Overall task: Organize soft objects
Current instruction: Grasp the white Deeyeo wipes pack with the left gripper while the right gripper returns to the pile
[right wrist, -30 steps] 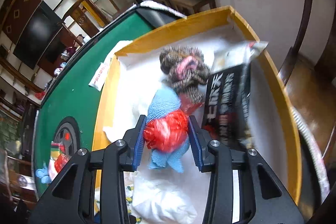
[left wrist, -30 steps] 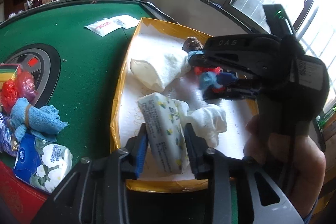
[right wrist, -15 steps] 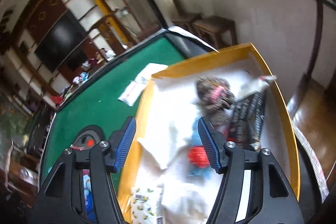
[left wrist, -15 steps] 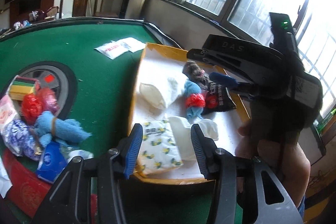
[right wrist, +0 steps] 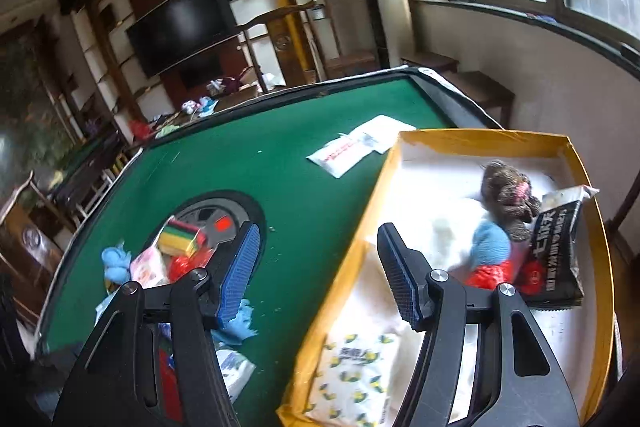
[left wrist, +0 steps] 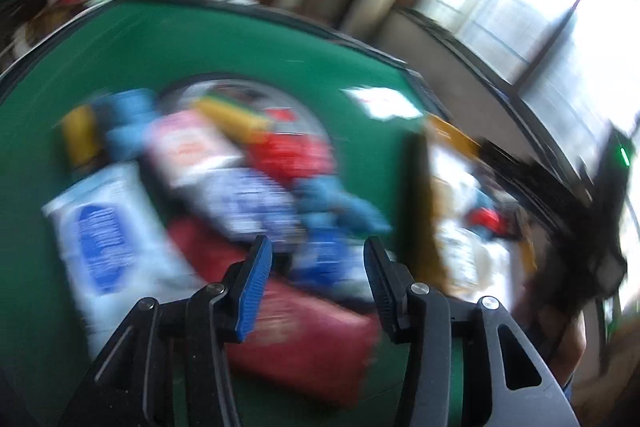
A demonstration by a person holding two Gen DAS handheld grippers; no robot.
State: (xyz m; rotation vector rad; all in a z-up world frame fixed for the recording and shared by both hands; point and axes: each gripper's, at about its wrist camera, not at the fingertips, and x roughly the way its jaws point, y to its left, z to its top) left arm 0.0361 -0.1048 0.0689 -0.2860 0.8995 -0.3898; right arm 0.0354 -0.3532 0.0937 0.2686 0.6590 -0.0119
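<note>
Green felt table [right wrist: 312, 155] carries your yellow tray [right wrist: 472, 138] with the lemon-print tissue pack [right wrist: 356, 375] inside; your left gripper [left wrist: 316, 281] and right gripper [right wrist: 316, 267] both gape, holding nothing.

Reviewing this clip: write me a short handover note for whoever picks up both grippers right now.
Left gripper: open, empty, aimed at the pile of soft items on the green table; that view is blurred.
Right gripper: open, empty, above the edge of the yellow tray.
Done: in the tray lie the lemon-print tissue pack, the blue cloth with red bundle, the brown knit piece and the black packet.
Left: the sponge, blue cloths, tissue packs and red bundles on the table are not yet in the tray.
</note>
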